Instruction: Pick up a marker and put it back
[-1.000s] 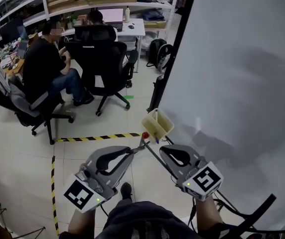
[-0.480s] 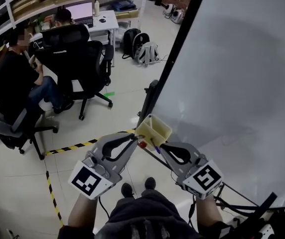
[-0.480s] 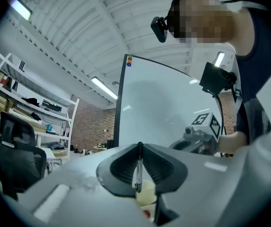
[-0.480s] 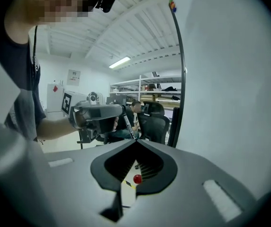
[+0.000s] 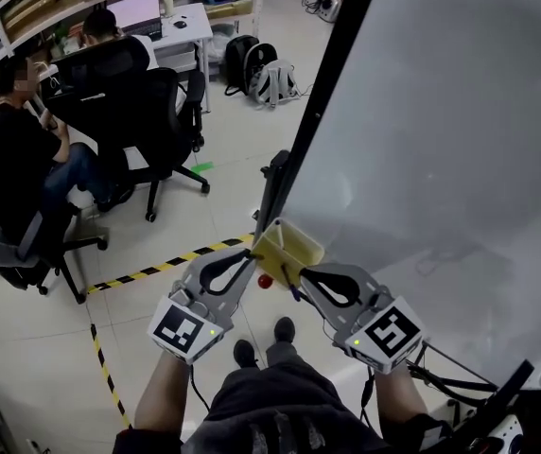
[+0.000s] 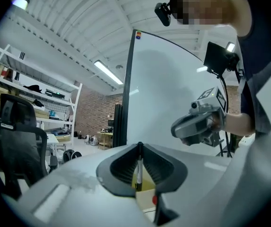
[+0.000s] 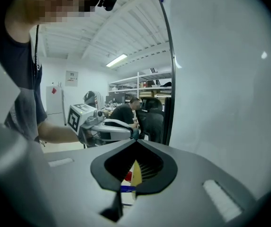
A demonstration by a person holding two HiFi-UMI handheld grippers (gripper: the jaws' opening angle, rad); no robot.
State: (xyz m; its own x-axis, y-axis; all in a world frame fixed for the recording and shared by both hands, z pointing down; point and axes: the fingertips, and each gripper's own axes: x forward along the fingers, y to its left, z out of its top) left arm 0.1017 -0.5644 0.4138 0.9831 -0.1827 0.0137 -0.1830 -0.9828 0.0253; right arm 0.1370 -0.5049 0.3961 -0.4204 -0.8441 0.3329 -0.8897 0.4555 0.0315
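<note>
A: Start with the grey, black-lined left gripper (image 6: 139,146), lower middle of its own view.

B: Pinched almost fully together, just a sliver of gap, on a slim black-and-white marker (image 6: 137,170). Held upright across the tips (no slack to be seen).

A: And where in the head view?

B: Low in the frame, just left of centre, right at the left rim of the small yellow plastic tray (image 5: 294,242) mounted on the large white whiteboard (image 5: 441,112). Cannot tell whether touching that rim or just clear of it.

A: Now the matching grey right gripper (image 7: 136,142).

B: Closed tip to tip, on nothing. Parked just to the right of the tray in the head view. Through its loop, only a yellow corner of the tray and a short blue piece (image 7: 127,189) lower down.

A: And the small red blob (image 5: 265,281) below the tray?

B: Too small to name. Possibly a cap, possibly the marker's lower end.

A: Step in hand, then?

B: Likely 1 of 2: lifting out of the tray, or going back in. Hard to call from a single moment. Leaning toward the return, with the marker poised at the tray mouth.

A: Next move?

B: On that reading: line the lower end up over the opening, lower straight down without knocking the rim, then ease the jaws apart and draw back toward the lower left. Keep the right gripper clear meanwhile.
</note>
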